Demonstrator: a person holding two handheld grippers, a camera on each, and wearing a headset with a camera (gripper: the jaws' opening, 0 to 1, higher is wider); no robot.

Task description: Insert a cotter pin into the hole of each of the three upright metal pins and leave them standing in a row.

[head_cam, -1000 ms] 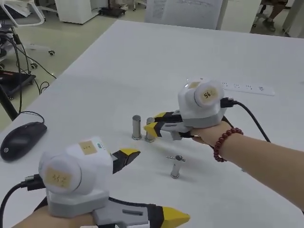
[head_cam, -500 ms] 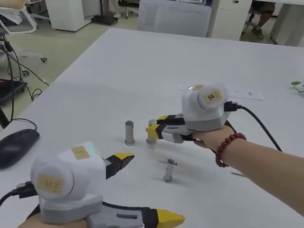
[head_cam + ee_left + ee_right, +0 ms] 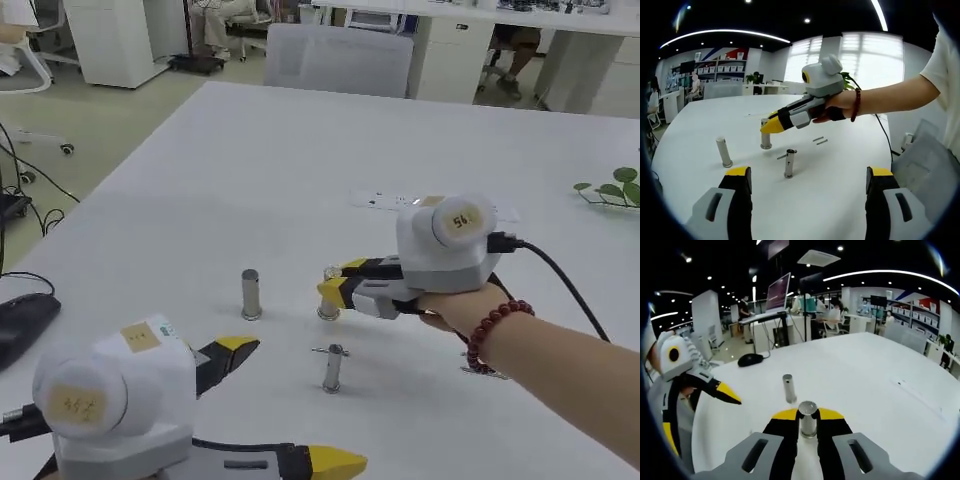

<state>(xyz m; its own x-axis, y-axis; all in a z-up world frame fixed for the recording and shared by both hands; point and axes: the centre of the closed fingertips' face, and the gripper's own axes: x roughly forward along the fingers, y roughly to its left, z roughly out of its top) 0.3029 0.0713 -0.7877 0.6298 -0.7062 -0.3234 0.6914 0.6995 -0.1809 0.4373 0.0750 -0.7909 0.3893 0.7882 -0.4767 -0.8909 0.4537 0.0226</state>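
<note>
Three pins [image 3: 250, 294] look stiff, smooth steel, light and tippy; right tongs [image 3: 330, 287] clench the middle pin [image 3: 808, 419] just under its top, while left tongs [image 3: 808, 171] gape, released.

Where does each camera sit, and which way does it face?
Head view: on the person's head, looking down at the table; both grippers and a forearm show.
Left gripper view: rides the left gripper, facing between its open jaws toward the right gripper.
Right gripper view: rides the right gripper, jaws clamping the middle pin.
All share that pin.
</note>
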